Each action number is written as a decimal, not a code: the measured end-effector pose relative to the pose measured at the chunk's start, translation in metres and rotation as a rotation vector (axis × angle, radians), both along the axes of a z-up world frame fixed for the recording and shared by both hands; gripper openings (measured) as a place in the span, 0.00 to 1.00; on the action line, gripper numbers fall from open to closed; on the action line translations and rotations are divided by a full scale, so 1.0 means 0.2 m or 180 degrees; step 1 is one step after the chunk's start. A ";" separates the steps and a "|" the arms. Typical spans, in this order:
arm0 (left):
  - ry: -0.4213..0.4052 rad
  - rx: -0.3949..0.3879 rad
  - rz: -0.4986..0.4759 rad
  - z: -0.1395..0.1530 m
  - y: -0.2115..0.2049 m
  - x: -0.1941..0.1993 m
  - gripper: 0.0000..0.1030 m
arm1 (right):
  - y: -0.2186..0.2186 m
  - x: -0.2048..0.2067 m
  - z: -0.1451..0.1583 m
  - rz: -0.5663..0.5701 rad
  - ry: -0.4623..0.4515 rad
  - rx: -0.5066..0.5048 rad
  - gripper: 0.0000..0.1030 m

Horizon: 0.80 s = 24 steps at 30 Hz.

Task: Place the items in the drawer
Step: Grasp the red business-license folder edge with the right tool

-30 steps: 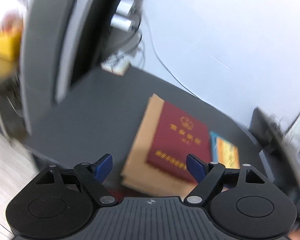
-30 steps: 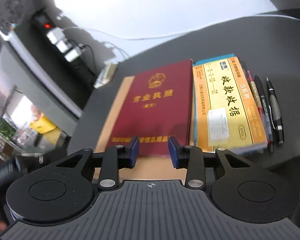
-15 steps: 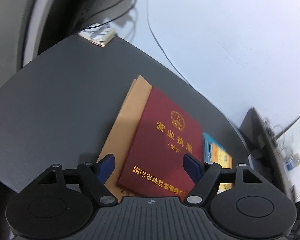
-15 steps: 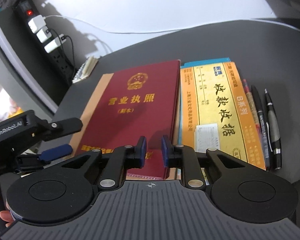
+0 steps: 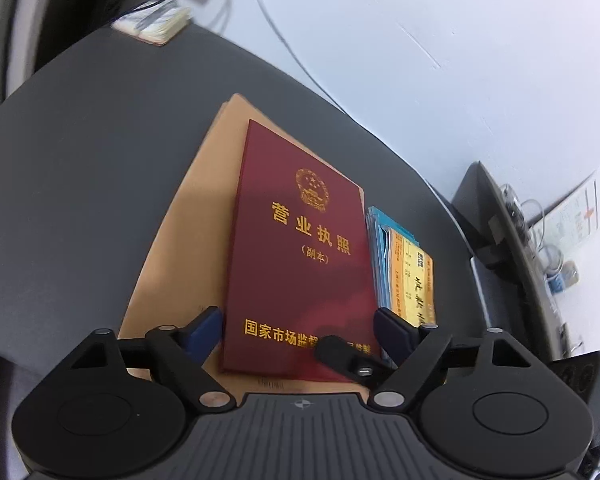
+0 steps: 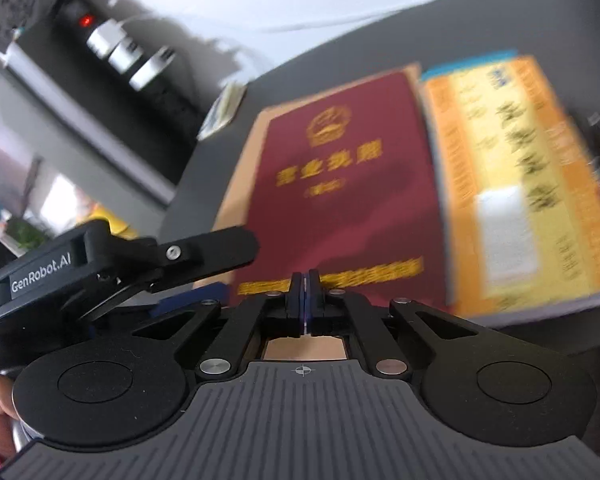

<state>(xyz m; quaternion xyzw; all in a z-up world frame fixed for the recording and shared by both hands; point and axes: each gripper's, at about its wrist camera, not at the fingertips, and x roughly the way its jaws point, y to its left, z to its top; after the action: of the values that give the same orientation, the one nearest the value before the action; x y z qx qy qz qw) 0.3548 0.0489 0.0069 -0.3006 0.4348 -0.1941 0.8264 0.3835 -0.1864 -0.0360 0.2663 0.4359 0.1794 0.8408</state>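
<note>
Looking out from the right gripper [image 6: 305, 300], its pads are pressed flat together with no visible gap. They sit right at the near edge of the red booklet [image 6: 342, 200], but I can't tell whether they've pinched the cover or just closed on nothing; the shot is blurry.

Over on the left gripper [image 5: 298, 330], the jaws are spread wide, one blue pad on either side of the booklet's near end, not touching it as far as I can see. My guess is it's lined up to take the booklet across its width while the right one lifts the edge.

The booklet lies on a tan envelope [image 5: 188, 216], which sits flat on the dark table [image 5: 80, 168]. Just right of it is an orange receipt pad [image 6: 512, 176]. Further out, beyond the left jaw, there's a power strip [image 6: 112, 48]. No drawer in view.
</note>
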 end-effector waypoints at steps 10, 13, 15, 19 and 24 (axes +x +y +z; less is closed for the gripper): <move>-0.0119 0.0050 0.0303 -0.01 0.03 -0.05 0.79 | -0.11 -0.04 0.11 -0.0371 -0.0259 -0.0555 0.28; 0.0032 -0.0063 0.0386 -0.08 0.06 -0.01 0.79 | -0.15 0.02 0.09 -0.0404 -0.0174 -0.0585 0.31; 0.0002 -0.0145 0.0392 -0.09 0.07 -0.01 0.79 | -0.14 0.06 0.09 -0.0417 -0.0181 -0.0630 0.30; 0.0011 -0.0168 0.0387 -0.09 0.06 0.00 0.83 | -0.08 0.09 0.11 -0.0504 -0.0215 -0.0963 0.40; -0.0002 -0.0153 0.0437 -0.09 0.04 0.00 0.86 | 0.03 0.14 0.10 -0.0458 -0.0185 -0.1285 0.57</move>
<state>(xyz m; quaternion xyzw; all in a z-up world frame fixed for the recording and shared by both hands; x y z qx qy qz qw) 0.3549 0.0568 -0.0114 -0.3495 0.4081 -0.1475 0.8304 0.4109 -0.1797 -0.0160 0.1177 0.4185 0.0356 0.8999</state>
